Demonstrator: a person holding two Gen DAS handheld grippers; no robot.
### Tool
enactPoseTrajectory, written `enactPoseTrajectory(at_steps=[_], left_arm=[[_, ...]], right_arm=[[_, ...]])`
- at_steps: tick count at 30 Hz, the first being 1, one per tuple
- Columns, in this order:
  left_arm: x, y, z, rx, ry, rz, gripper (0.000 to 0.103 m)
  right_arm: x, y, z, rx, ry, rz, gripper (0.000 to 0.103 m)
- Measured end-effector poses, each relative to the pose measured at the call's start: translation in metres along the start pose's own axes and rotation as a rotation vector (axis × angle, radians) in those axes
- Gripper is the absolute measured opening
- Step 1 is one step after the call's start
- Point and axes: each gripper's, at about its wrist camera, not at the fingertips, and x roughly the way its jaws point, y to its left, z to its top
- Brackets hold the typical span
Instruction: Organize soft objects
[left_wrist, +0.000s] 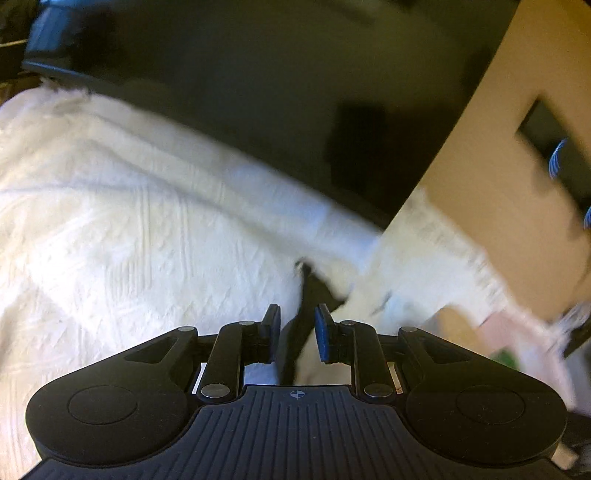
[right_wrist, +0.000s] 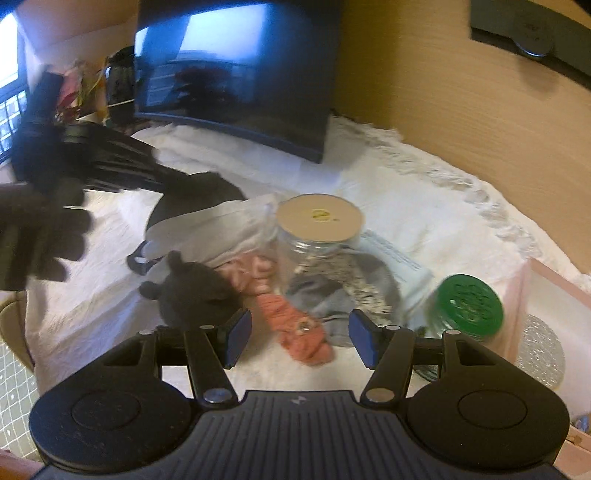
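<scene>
My left gripper (left_wrist: 297, 328) is shut on a strip of black cloth (left_wrist: 308, 291) that runs up between its blue pads, over the white tablecloth (left_wrist: 110, 221). In the right wrist view that cloth (right_wrist: 199, 192) hangs from the blurred left gripper, which a dark-gloved hand (right_wrist: 37, 236) holds. My right gripper (right_wrist: 300, 341) is open just above a pile of soft things. An orange sock (right_wrist: 303, 332) lies between and below its pads, untouched. A dark grey soft item (right_wrist: 192, 291) is to its left and a grey cloth (right_wrist: 332, 295) to its right.
A clear jar with a tan lid (right_wrist: 319, 218) stands in the pile, with a green-lidded jar (right_wrist: 469, 306) at its right. A white bag-like cloth (right_wrist: 221, 229) lies behind. A dark monitor (right_wrist: 236, 74) stands at the back before a wooden wall (right_wrist: 443, 92). A pink box (right_wrist: 535, 280) is far right.
</scene>
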Motion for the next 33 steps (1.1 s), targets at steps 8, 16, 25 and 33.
enactPoseTrajectory(at_steps=[8, 16, 25, 33], left_arm=[[0.042, 0.002, -0.006, -0.031, 0.1, -0.066, 0.025], [-0.014, 0.04, 0.022, 0.044, -0.077, 0.104, 0.024], [-0.006, 0.092, 0.02, -0.111, -0.017, 0.042, 0.024], [0.001, 0.114, 0.013, -0.23, 0.024, -0.107, 0.026]], right_arm=[[0.006, 0.019, 0.017, -0.085, -0.004, 0.076, 0.059], [0.026, 0.048, 0.054, -0.116, -0.043, 0.148, 0.059], [0.109, 0.085, 0.115, -0.073, 0.017, 0.228, 0.059], [0.18, 0.09, 0.133, 0.098, 0.133, 0.275, 0.056]])
